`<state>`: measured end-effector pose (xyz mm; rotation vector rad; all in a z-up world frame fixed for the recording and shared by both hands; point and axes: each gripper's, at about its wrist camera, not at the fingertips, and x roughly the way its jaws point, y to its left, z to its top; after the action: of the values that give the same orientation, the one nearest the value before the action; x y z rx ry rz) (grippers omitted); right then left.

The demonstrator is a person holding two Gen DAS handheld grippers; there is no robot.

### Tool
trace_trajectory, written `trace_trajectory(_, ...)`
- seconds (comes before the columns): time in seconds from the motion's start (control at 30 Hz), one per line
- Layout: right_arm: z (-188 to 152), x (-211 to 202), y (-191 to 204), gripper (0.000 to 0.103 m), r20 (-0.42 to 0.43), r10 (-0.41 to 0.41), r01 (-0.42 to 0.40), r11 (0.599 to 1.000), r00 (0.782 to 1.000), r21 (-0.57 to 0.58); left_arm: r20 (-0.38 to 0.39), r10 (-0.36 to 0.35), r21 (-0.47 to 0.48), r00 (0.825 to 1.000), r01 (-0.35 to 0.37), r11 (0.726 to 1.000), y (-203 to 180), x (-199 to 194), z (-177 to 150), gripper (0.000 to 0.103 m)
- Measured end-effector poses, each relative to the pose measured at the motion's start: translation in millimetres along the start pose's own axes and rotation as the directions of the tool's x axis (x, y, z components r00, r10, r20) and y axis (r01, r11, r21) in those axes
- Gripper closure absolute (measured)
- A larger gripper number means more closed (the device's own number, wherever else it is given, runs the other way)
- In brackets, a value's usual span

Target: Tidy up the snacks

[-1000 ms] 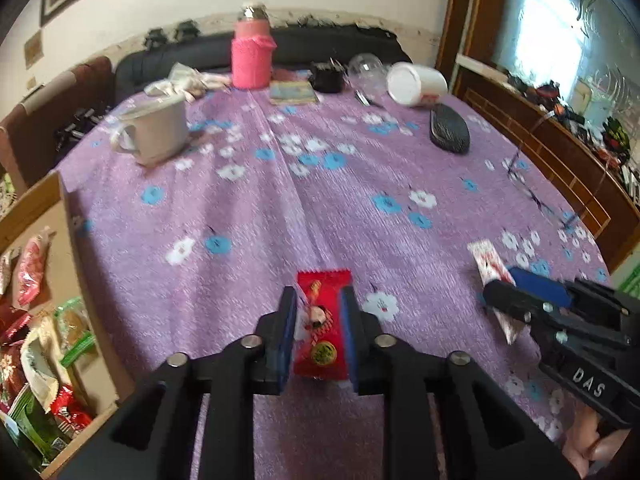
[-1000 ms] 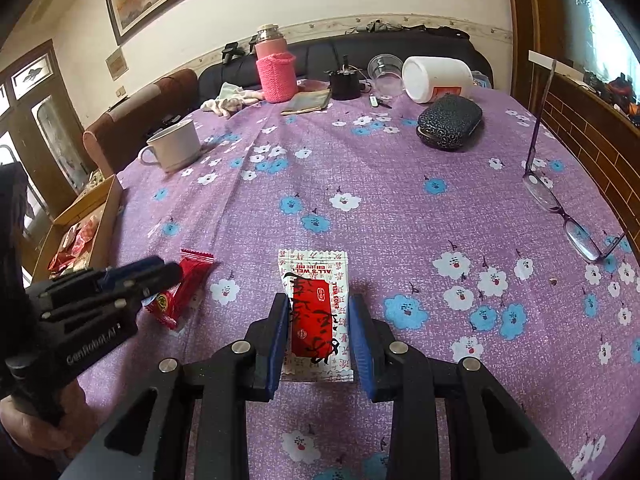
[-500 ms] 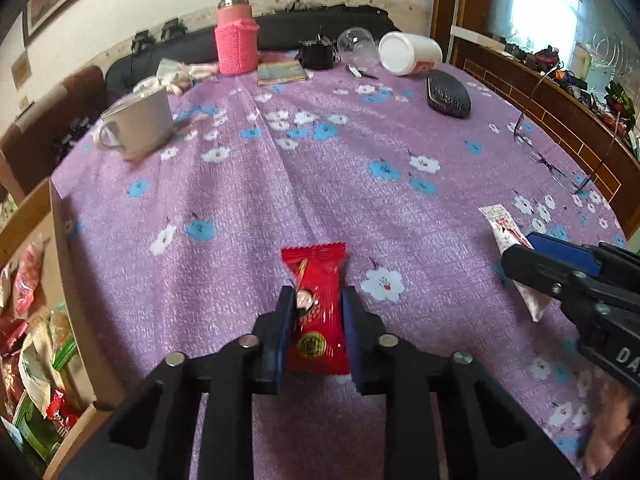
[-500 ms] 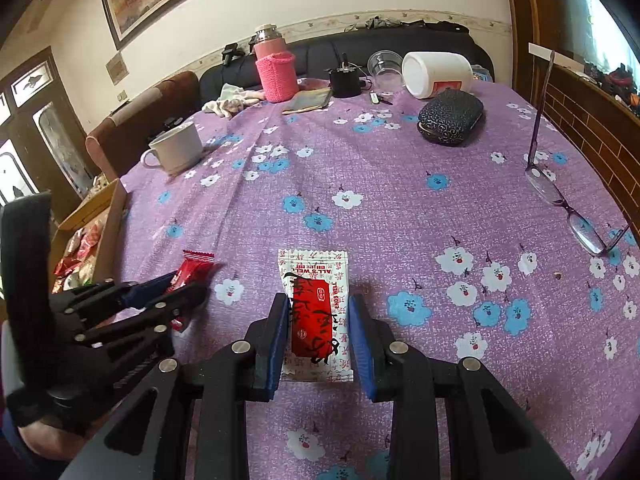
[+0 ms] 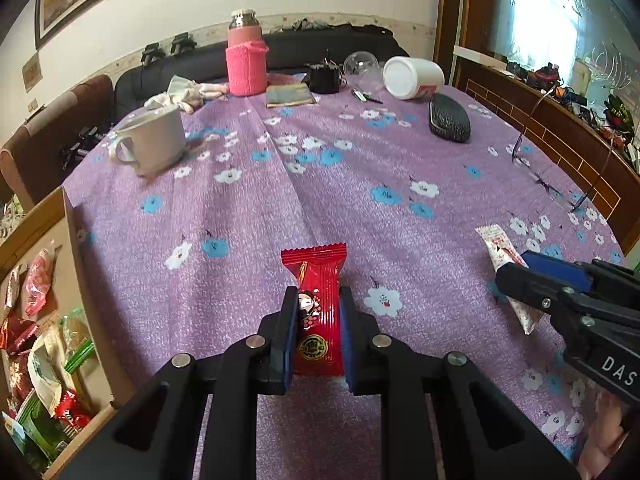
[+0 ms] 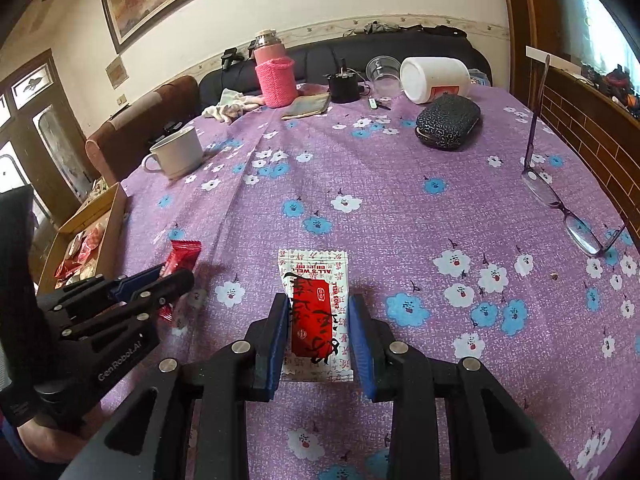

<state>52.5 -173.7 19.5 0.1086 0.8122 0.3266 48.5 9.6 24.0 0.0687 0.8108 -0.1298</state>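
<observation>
A red candy packet [image 5: 316, 268] sits between the pads of my left gripper [image 5: 318, 296], whose jaws are closing the last bit onto it; its far end points out over the purple flowered tablecloth [image 5: 360, 184]. My right gripper [image 6: 318, 304] is shut on a white snack packet [image 6: 316, 276] with a red label, pads pressing both long edges. From the right wrist, the left gripper [image 6: 172, 274] and its red packet [image 6: 185, 252] are at the left. From the left wrist, the right gripper [image 5: 514, 267] and the white packet [image 5: 496, 242] are at the right.
A cardboard box [image 5: 70, 232] with several snack packets stands off the table's left edge. Farther back are a white mug [image 5: 154, 144], a pink-sleeved flask [image 5: 246, 64], a tipped white jar [image 5: 414, 78], a black case [image 5: 448, 118] and eyeglasses [image 6: 568, 216].
The left jaws have drawn tighter on the red packet, and its far end has lifted slightly off the cloth. The right gripper and the white packet have not moved.
</observation>
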Motion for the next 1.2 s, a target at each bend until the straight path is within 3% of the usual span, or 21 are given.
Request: trace_trajectory(1.2, 0.7, -1.8, -2.5, 0.071, 0.015, -0.017, 0.017, 1.000, 1.000, 0.012, 0.079, 0.008, -0.028, 0.997, -0.006, 1.000, 4.7, -17.5, 5.6, 0.085)
